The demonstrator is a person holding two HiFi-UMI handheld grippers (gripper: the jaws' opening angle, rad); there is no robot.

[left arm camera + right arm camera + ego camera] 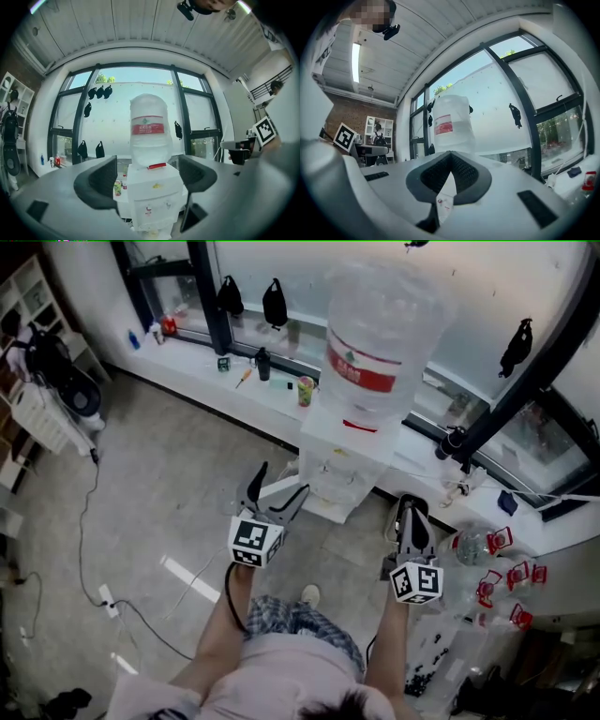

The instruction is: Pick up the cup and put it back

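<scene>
Tall windows back a white ledge, and against its front edge stands a water dispenser carrying a big upturned bottle. My left gripper is spread wide and empty, its jaws framing the dispenser's front. My right gripper is pinched together on nothing, just beside the dispenser's right side.

I can't pick out the cup for certain. A pale shape low in the dispenser's front recess may be it, but it is too small to tell.

My worry is the reach into that recess. With the jaws this wide, one could catch a tap or the cabinet wall, and a thin cup would likely buckle under a hard squeeze. The idle right gripper could also bump the cabinet and rock the bottle.

On the ledge behind the dispenser's left side stands a colourful can. Red-labelled bottles crowd the ledge's right end, and a cable trails over the floor to my left.
</scene>
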